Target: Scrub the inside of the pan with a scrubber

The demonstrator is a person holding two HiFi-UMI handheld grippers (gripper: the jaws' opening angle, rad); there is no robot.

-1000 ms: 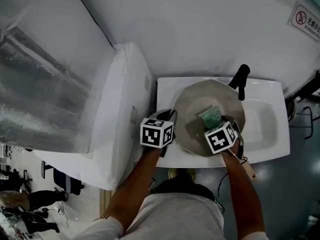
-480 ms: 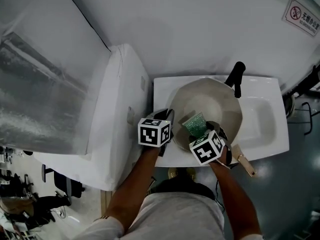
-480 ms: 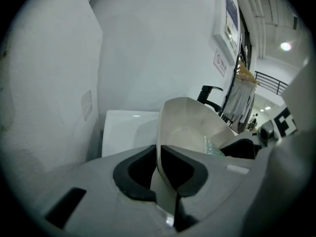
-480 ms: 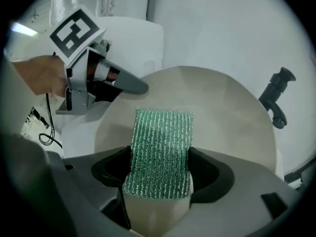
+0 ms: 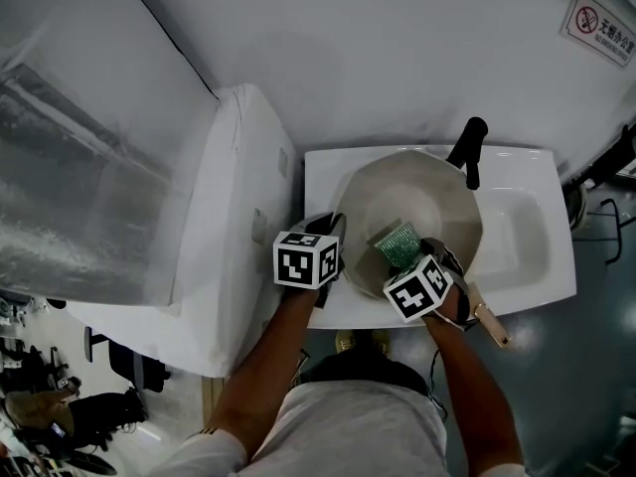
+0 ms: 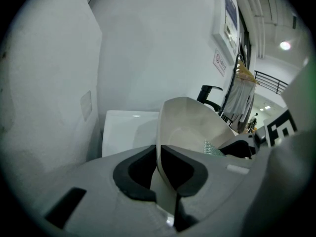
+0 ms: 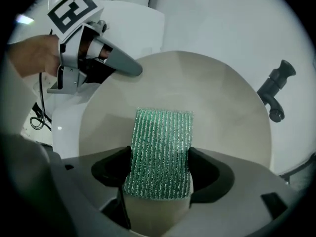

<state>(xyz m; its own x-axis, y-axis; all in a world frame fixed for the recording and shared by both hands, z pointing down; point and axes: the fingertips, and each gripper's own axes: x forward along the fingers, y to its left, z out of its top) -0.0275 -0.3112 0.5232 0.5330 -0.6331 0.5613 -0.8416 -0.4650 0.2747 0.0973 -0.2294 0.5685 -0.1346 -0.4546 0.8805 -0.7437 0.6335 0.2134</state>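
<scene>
A pale grey pan [image 5: 422,202] with a black handle [image 5: 469,152] stands tilted in the white sink [image 5: 537,256]. My left gripper [image 5: 333,256] is shut on the pan's near-left rim [image 6: 159,147], which runs thin and upright between the dark pads. My right gripper [image 5: 412,258] is shut on a green glittery scrubber [image 5: 396,243]. The scrubber [image 7: 160,152] lies flat against the pan's inner face [image 7: 217,98], near its lower left part. In the right gripper view the left gripper [image 7: 123,65] reaches the rim at the upper left, and the handle [image 7: 276,85] sticks out at the right.
A tall white cabinet [image 5: 238,187] stands right beside the sink on the left. A white wall [image 5: 397,58] rises behind, with a sign [image 5: 599,30] at the upper right. A wooden-handled tool [image 5: 489,324] lies at the sink's near right edge.
My right gripper has slid the scrubber leftward across the pan's inside, from the right part toward the near left. The left gripper has kept its hold on the rim.
</scene>
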